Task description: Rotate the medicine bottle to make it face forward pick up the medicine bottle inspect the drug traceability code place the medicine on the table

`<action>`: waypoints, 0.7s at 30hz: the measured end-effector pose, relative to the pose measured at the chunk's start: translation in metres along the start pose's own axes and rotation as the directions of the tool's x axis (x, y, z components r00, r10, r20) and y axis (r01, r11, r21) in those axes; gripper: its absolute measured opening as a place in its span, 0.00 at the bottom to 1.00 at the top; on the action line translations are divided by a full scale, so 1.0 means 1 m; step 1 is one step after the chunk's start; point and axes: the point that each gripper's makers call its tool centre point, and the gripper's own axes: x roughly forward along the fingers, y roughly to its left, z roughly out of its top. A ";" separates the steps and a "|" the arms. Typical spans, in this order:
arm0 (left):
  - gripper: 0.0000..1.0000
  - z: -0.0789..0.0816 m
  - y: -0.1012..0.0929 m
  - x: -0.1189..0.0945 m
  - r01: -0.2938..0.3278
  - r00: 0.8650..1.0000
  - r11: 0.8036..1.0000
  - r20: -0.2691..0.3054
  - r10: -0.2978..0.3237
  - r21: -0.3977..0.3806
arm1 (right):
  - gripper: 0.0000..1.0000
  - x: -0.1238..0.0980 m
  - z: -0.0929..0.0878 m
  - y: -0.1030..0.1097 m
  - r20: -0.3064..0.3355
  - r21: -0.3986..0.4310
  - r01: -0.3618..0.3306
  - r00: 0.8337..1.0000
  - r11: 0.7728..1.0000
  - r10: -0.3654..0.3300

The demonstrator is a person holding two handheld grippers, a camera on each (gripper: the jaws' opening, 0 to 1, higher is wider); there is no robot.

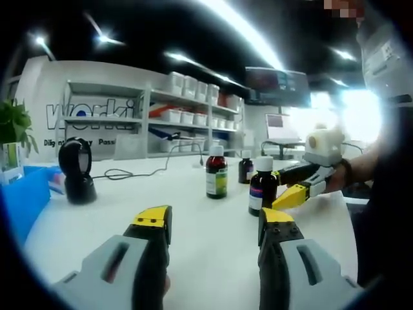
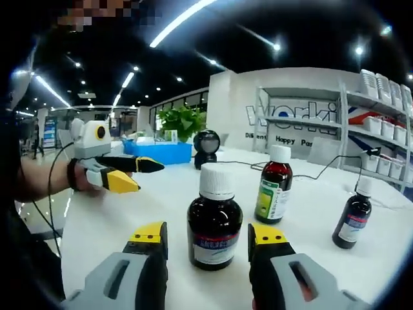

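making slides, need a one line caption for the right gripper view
Right gripper open, fingers flanking a dark medicine bottle on the white table, two more bottles behind.

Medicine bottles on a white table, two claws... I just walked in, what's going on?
A person holds a claw in each hand. The right claw is open, its jaws on either side of the nearest medicine bottle, not yet gripping. The left claw hangs open above the table. Two more bottles stand behind, untouched.
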 end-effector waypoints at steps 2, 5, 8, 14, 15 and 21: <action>0.45 0.000 0.000 0.000 0.002 1.000 1.000 0.001 -0.002 0.000 | 0.48 -0.001 0.003 -0.003 0.007 -0.001 -0.059 0.998 0.998 0.059; 0.45 0.000 0.000 0.000 0.000 1.000 1.000 0.001 0.000 0.003 | 0.53 -0.002 0.009 0.001 0.047 -0.054 -0.191 0.980 0.980 0.194; 0.45 0.000 0.000 0.000 -0.001 1.000 1.000 0.001 0.001 0.003 | 0.53 -0.002 0.005 0.000 0.026 -0.068 -0.285 0.958 0.956 0.287; 0.45 -0.001 0.000 0.000 -0.002 1.000 1.000 -0.004 0.003 0.006 | 0.50 0.000 0.012 -0.002 0.039 -0.026 -0.400 0.915 0.916 0.401; 0.45 -0.001 0.000 0.000 -0.003 1.000 1.000 -0.003 0.003 0.004 | 0.49 0.001 0.012 -0.004 0.037 -0.023 -0.411 0.911 0.911 0.412; 0.45 -0.002 -0.001 0.000 -0.001 1.000 1.000 -0.007 0.001 0.005 | 0.45 0.003 0.007 -0.001 0.005 -0.032 -0.488 0.873 0.872 0.489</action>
